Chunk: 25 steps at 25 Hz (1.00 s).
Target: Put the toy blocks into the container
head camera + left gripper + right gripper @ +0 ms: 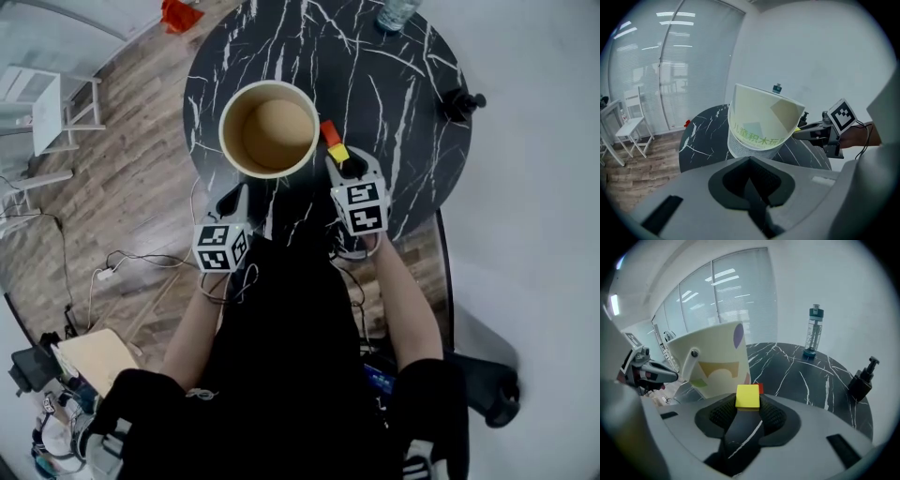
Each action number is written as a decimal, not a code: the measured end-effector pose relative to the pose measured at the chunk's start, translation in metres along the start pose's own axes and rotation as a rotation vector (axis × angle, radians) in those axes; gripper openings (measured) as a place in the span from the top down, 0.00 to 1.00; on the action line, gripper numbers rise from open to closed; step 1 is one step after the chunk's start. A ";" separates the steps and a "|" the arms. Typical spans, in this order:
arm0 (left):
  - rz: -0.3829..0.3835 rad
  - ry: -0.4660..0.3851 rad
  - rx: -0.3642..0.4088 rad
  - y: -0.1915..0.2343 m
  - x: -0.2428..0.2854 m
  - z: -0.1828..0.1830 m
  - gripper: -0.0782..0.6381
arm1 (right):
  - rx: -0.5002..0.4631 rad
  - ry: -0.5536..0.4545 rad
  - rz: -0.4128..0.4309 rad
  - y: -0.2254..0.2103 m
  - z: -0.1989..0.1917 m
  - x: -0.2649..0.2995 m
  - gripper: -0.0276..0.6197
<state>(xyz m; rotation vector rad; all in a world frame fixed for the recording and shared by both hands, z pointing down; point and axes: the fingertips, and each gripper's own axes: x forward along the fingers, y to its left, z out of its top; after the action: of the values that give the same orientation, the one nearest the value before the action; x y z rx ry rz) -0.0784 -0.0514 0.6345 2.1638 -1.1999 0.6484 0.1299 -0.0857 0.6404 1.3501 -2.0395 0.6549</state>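
Note:
A tall cream paper bucket [269,128], open at the top and with nothing showing inside, stands on the round black marble table [412,178]. Just right of it lie a red block [330,133] and a yellow block [338,152], touching each other. My right gripper [349,167] is shut on the yellow block [747,396], which sits between its pads; the red block [761,388] peeks out behind it. My left gripper [232,201] hovers at the table's near edge, left of the bucket [761,126]. Its jaws meet, shut on nothing [750,160].
A water bottle [394,14] stands at the table's far edge and a black pump dispenser [459,101] at its right edge. A white chair [47,108], a red object [180,14] and cables [112,267] are on the wooden floor to the left.

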 end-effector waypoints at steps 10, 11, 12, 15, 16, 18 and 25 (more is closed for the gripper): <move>0.037 -0.059 0.024 0.004 -0.012 0.029 0.89 | -0.010 -0.130 0.001 0.000 0.042 -0.026 0.75; 0.042 -0.064 0.025 0.005 -0.014 0.032 0.89 | -0.010 -0.143 0.003 0.001 0.047 -0.029 0.74; 0.047 -0.068 0.025 0.007 -0.015 0.035 0.89 | -0.010 -0.155 0.005 0.001 0.052 -0.031 0.74; 0.062 -0.085 0.023 0.010 -0.020 0.044 0.89 | -0.019 -0.189 0.013 0.003 0.068 -0.038 0.74; 0.066 -0.093 0.022 0.011 -0.021 0.047 0.89 | -0.025 -0.200 0.015 0.004 0.073 -0.041 0.74; 0.073 -0.107 0.025 0.014 -0.024 0.055 0.89 | -0.037 -0.221 0.018 0.005 0.083 -0.044 0.75; 0.093 -0.151 0.038 0.023 -0.028 0.082 0.89 | -0.065 -0.270 0.026 0.007 0.111 -0.056 0.74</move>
<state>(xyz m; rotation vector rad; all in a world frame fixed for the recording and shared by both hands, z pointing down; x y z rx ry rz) -0.1004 -0.1003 0.5631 2.2328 -1.3846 0.5586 0.1165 -0.1235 0.5231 1.4403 -2.2722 0.4320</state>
